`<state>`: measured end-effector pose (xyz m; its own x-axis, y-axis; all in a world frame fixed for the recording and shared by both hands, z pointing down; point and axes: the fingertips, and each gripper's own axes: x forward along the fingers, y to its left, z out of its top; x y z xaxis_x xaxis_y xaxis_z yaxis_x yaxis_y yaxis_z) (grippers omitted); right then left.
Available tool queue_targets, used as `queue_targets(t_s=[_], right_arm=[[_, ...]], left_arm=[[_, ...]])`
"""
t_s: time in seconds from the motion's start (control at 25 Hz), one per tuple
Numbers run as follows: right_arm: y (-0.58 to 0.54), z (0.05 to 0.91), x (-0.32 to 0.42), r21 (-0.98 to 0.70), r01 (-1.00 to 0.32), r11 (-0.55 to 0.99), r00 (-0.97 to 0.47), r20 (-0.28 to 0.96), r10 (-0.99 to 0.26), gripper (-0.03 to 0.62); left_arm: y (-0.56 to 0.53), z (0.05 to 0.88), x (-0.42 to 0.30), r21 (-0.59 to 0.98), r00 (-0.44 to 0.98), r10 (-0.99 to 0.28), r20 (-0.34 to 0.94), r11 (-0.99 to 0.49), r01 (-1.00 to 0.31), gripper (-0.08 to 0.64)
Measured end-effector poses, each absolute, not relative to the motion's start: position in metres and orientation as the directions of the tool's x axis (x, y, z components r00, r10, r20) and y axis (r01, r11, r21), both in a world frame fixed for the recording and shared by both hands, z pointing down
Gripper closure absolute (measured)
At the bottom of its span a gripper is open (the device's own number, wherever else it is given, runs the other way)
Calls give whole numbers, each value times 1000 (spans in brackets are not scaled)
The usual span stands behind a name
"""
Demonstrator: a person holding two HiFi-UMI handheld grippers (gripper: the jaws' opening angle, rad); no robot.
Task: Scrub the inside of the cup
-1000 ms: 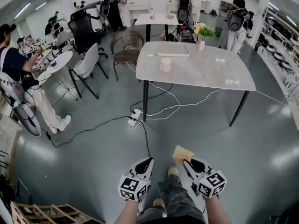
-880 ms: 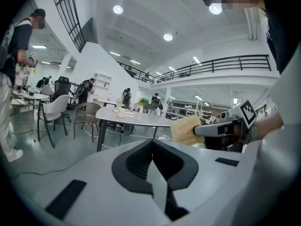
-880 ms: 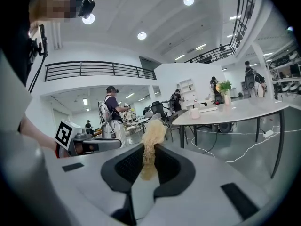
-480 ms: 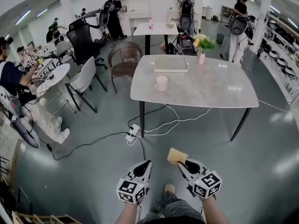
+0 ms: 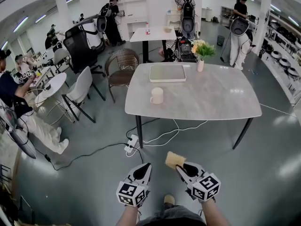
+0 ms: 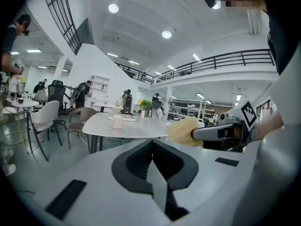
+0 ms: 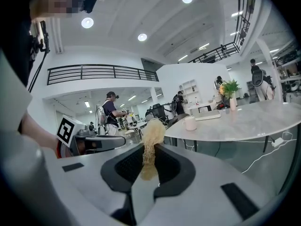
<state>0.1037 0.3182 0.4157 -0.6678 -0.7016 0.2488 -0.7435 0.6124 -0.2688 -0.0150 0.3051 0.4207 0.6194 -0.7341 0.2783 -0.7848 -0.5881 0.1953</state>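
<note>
I'm looking out over a glossy grey floor (image 5: 70, 173) that is shining with reflected light. Straight ahead of my left gripper (image 5: 146, 166) and right gripper (image 5: 180, 169), a pale stone-topped table (image 5: 211, 98) is standing on dark legs. A white power strip (image 5: 131, 144) and loose cables (image 5: 164, 134) are lying between the grippers and the table. Off beyond the left gripper, a white chair (image 5: 81, 84), a wicker chair (image 5: 121, 60) and a black office chair (image 5: 77, 36) are standing. Overhead, a railed balcony (image 6: 225, 60) is running beneath round ceiling lamps (image 6: 113, 8).

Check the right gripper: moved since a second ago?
Yes. The right gripper, shut on the sponge, is nearer the table: the gap to the table's near edge has shrunk in the head view.
</note>
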Motion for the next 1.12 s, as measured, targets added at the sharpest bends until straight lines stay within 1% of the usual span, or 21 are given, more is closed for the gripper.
queue_targets(t_s=[0.32,0.72,1.12], right_arm=[[276,413,114,-263,-741,617,-670,240,-702,529],[239,418,113,-292,-736,610,-675,250,-694,529],[146,419,106,-280,-766,579,-642,281,-714,529]], left_arm=[[268,419,-6,179,612,-741,276,-586,-791,546],[229,428,-7,210,608,-740,287,-571,-794,546],[123,429,-4,233,663,-697,273,-621,-749,546]])
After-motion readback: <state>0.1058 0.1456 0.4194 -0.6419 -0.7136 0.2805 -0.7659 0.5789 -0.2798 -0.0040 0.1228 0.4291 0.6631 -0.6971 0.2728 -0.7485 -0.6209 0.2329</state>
